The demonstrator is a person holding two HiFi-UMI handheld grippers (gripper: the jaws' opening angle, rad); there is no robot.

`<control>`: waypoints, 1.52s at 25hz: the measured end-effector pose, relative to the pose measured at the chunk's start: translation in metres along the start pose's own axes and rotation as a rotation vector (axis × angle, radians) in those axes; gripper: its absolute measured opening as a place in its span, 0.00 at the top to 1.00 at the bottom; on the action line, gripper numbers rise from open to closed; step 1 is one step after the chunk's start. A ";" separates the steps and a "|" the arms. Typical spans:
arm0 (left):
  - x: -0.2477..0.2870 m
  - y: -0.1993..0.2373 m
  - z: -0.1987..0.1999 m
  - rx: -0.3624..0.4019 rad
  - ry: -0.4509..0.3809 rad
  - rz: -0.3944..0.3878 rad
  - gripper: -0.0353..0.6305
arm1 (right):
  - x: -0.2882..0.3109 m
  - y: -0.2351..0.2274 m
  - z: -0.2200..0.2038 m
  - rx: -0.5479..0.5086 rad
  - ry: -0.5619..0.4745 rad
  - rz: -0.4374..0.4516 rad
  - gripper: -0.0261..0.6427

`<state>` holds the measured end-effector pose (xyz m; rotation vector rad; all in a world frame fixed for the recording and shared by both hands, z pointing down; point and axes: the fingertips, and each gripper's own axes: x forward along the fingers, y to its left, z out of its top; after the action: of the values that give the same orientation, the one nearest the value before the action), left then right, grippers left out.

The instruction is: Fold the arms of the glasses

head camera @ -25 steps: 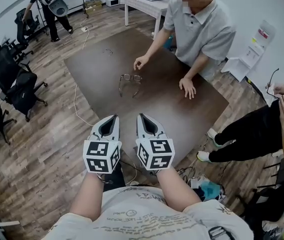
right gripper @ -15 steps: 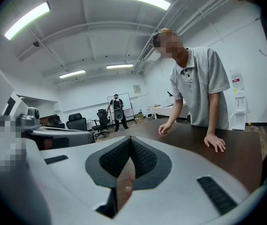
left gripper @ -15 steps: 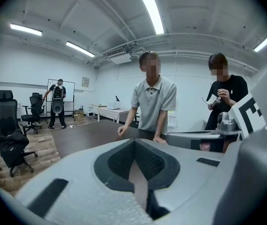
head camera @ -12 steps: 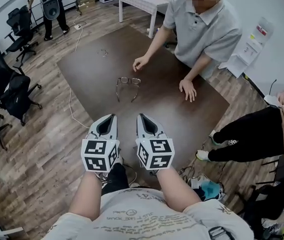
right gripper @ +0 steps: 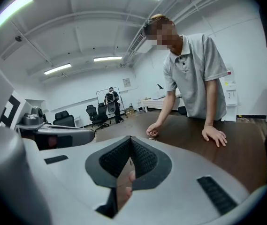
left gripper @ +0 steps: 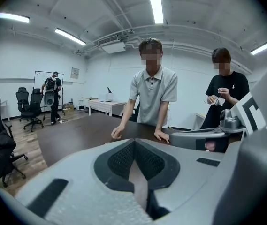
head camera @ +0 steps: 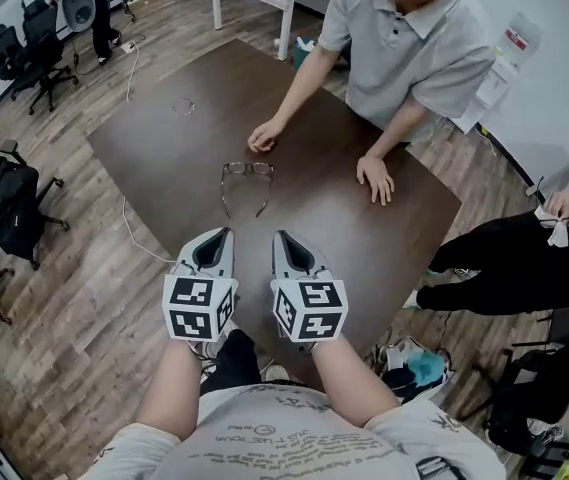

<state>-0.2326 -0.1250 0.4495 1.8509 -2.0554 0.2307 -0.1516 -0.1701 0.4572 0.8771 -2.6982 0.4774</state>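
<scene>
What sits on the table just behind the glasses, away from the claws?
A person's loosely closed hand rests on the table just beyond the glasses. Anything under that hand is covered. A tiny item lies farther left, unidentifiable.

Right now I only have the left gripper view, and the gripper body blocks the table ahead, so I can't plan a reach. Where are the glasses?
Observer: The glasses lie on the brown table, ahead of the left gripper and apart from it.
Operator: Arms folded or open?
Observer: Both open, pointing back toward you.
Operator: Is the right gripper free?
Observer: Yes. The right gripper is shut on nothing.
</scene>
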 end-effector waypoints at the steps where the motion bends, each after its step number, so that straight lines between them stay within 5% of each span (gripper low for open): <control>1: 0.008 0.004 0.000 0.003 0.008 -0.010 0.93 | 0.007 -0.004 -0.001 0.006 0.006 -0.011 0.94; 12: 0.106 0.053 -0.009 0.100 0.135 -0.131 0.93 | 0.092 -0.037 -0.010 0.056 0.079 -0.114 0.94; 22: 0.196 0.077 -0.032 0.493 0.284 -0.271 0.92 | 0.134 -0.069 -0.026 0.149 0.127 -0.217 0.94; 26: 0.230 0.080 -0.042 0.674 0.339 -0.329 0.81 | 0.143 -0.079 -0.029 0.166 0.138 -0.240 0.94; 31: 0.261 0.084 -0.066 0.884 0.425 -0.393 0.79 | 0.147 -0.088 -0.032 0.186 0.146 -0.268 0.94; 38: 0.296 0.095 -0.096 1.023 0.540 -0.427 0.79 | 0.143 -0.100 -0.043 0.195 0.174 -0.308 0.94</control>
<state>-0.3330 -0.3524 0.6596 2.2973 -1.1611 1.6767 -0.1967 -0.3035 0.5685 1.2168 -2.3335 0.7165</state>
